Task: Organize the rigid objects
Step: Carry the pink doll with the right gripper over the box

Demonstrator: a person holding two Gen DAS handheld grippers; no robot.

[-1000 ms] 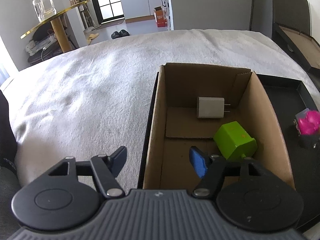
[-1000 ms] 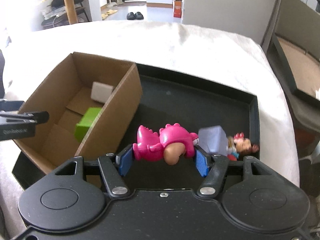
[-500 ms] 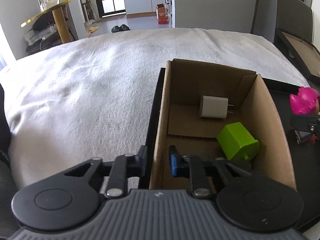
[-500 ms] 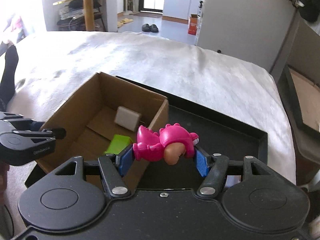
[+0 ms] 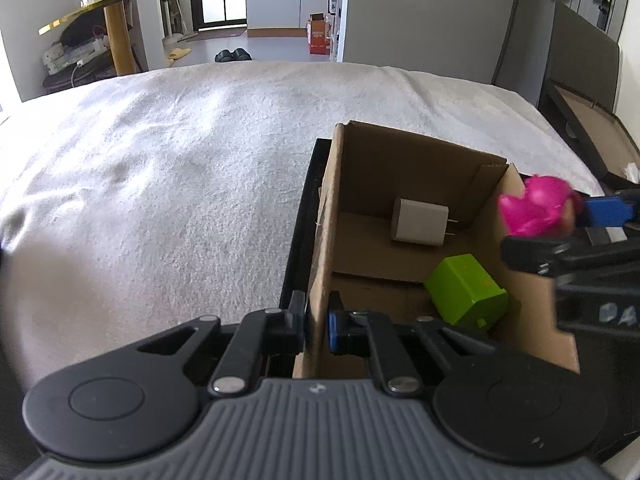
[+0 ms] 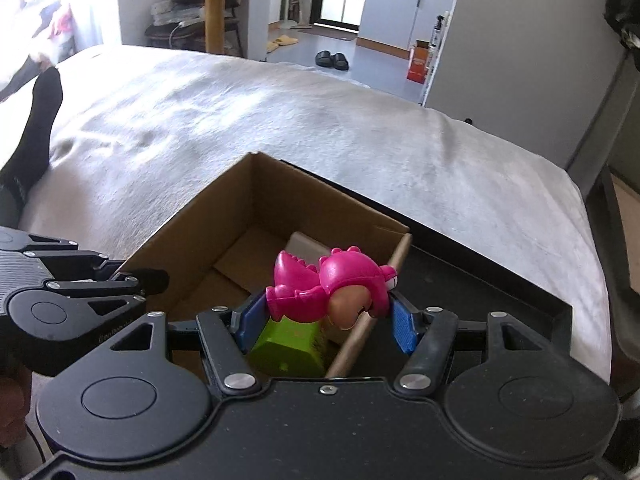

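An open brown cardboard box (image 5: 404, 216) stands at the left end of a shallow black tray (image 6: 500, 280), which lies on a bed covered with a white fleecy blanket (image 5: 180, 168). Inside the box, toward its far end, a white plug-in charger block (image 5: 419, 221) lies on its side with its prongs pointing right. Nearer, against the right wall, lies a lime-green plastic block (image 5: 466, 290); in the right wrist view it shows below the held toy (image 6: 290, 340).

The left gripper (image 5: 316, 322) is closed down to a narrow gap on the near end of the box's left wall: one finger sits outside the cardboard, the blue-padded one inside, both touching it.

The right gripper (image 6: 326, 316) is about half open, its blue pads pressed to either end of a bright pink plastic dinosaur-suited figure (image 6: 332, 288). The toy lies sideways between the pads, tail to the left and face to the right, held in the air over the box's right wall, above the green block. From the left wrist view the pink toy (image 5: 534, 206) shows at the box's right rim.
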